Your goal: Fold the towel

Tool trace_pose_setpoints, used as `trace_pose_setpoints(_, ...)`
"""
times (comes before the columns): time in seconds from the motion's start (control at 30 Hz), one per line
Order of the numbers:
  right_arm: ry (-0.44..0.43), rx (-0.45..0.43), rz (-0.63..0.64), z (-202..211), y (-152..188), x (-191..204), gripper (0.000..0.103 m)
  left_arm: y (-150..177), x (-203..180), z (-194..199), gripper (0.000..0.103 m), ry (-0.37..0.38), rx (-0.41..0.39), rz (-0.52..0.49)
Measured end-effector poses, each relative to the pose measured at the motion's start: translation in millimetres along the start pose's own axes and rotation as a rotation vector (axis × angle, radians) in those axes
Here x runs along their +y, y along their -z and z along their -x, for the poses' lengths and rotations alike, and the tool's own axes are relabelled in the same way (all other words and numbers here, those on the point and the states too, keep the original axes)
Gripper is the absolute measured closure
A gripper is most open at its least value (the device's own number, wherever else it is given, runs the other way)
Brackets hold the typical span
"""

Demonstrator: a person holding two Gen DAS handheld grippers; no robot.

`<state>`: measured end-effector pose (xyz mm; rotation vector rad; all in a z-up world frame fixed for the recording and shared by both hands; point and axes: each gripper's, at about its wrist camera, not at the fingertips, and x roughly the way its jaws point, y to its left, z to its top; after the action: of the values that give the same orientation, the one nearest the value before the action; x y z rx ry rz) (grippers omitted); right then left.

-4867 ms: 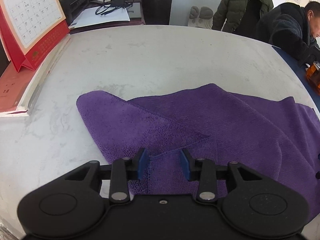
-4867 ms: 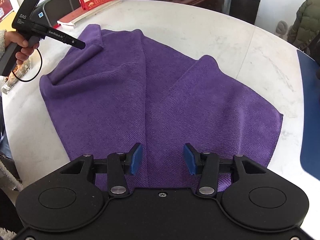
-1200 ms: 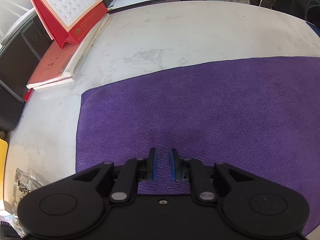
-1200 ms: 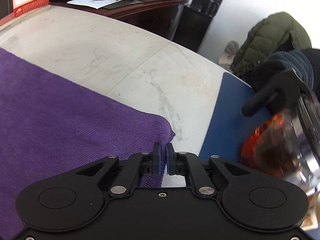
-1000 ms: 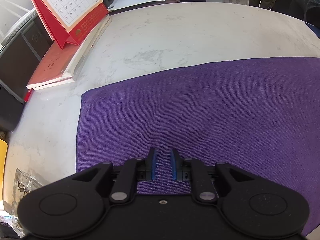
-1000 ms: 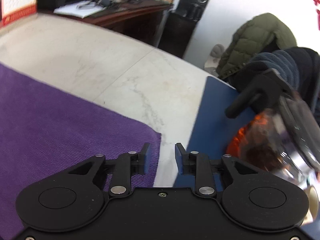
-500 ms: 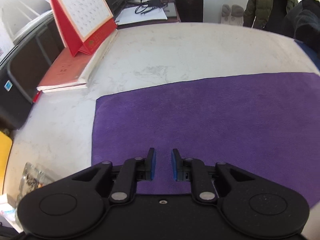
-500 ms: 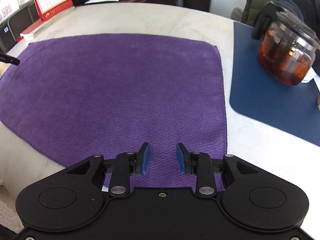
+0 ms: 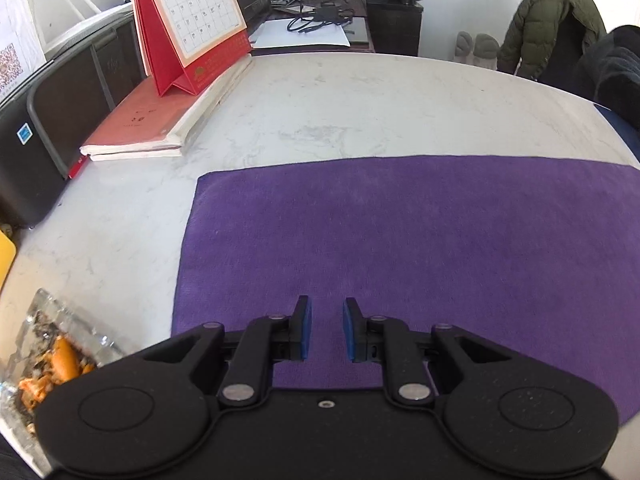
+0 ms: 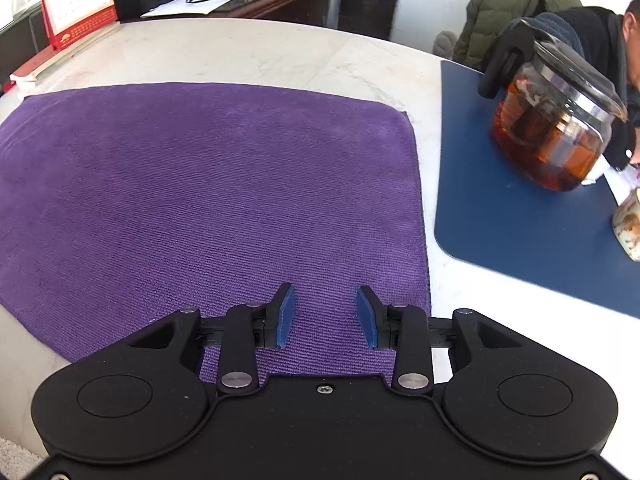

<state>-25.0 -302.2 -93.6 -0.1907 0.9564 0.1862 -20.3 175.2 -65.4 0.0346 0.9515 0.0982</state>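
Note:
A purple towel (image 9: 400,240) lies spread flat on the white marble table (image 9: 360,100). My left gripper (image 9: 327,308) hovers over the towel's near edge close to its left corner; a narrow gap shows between its blue pads and nothing is pinched. In the right wrist view the towel (image 10: 200,200) fills the left and middle. My right gripper (image 10: 325,300) hangs above the towel's near right corner. Its jaws are opening, with only the cloth lying below them.
A red desk calendar (image 9: 188,12) and a red book (image 9: 140,124) sit at the far left. A glass dish of orange scraps (image 9: 52,344) is near left. Right of the towel, a blue mat (image 10: 520,220) holds a glass teapot (image 10: 556,132) and a cup (image 10: 630,224). A person (image 10: 600,28) sits behind.
The crumpled towel now lies flat. My right gripper let go of the towel's right corner, swung back over the near edge and widened its jaws. My left gripper drew back a little.

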Motion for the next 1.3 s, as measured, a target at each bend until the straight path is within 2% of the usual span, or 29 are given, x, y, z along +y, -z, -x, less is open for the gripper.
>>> trace_pose_setpoints(0.07, 0.001, 0.008, -0.035, -0.8, -0.6, -1.9, 0.068, 1.1, -2.2, -12.6, 0.087, -0.012, 0.025, -0.013)
trace_pose_setpoints(0.13, -0.006, 0.033, -0.112, 0.5, -0.9, -6.0, 0.068, 3.0, -1.9, -15.5, 0.087, -0.009, 0.001, -0.01)
trace_pose_setpoints(0.27, 0.007, 0.053, -0.128, 7.2, 5.3, -2.9, 0.068, -1.6, 2.6, -20.6, 0.087, 0.013, -0.004, 0.007)
trace_pose_setpoints(0.53, 0.025, 0.092, -0.164, 18.6, 23.2, 1.6, 0.068, -15.8, -8.0, -29.8, 0.087, 0.03, -0.015, -0.05)
trace_pose_setpoints(0.97, 0.036, 0.164, -0.211, 46.5, 45.2, 19.3, 0.068, -30.6, -22.0, -39.7, 0.087, 0.075, -0.041, -0.072)
trace_pose_setpoints(1.1, 0.003, 0.159, -0.161, 50.5, 33.7, 15.2, 0.068, -15.9, -12.8, -11.3, 0.086, 0.062, -0.056, -0.036)
trace_pose_setpoints(1.23, 0.01, 0.088, -0.123, 48.4, 7.5, 7.8, 0.068, 15.5, -5.0, 3.9, 0.085, 0.012, 0.015, -0.033)
trace_pose_setpoints(1.3, 0.0, 0.083, -0.108, 39.7, 1.0, 6.8, 0.068, 29.0, -4.6, 6.8, 0.085, -0.009, 0.032, -0.043)
